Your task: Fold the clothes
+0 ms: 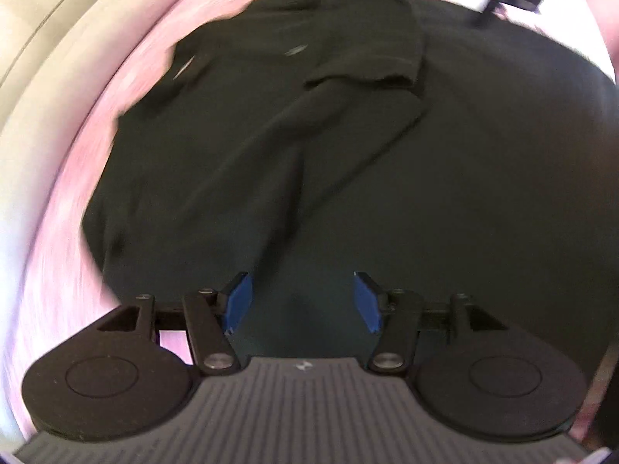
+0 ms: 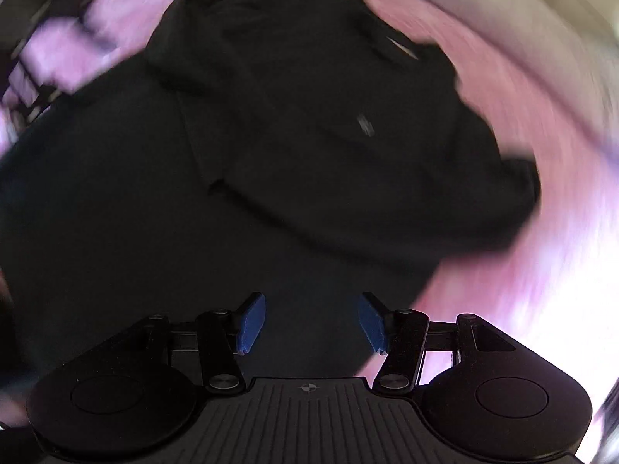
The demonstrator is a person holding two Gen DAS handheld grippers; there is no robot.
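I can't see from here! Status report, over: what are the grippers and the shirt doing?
Left gripper open, empty. Right gripper open, empty. Dark shirt rumpled on pink cover, one sleeve folded over. Nothing in the way.

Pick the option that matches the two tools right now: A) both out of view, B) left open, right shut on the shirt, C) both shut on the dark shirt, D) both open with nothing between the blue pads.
D: the left tool and right tool each show blue pads spread apart above the dark shirt, gripping nothing.
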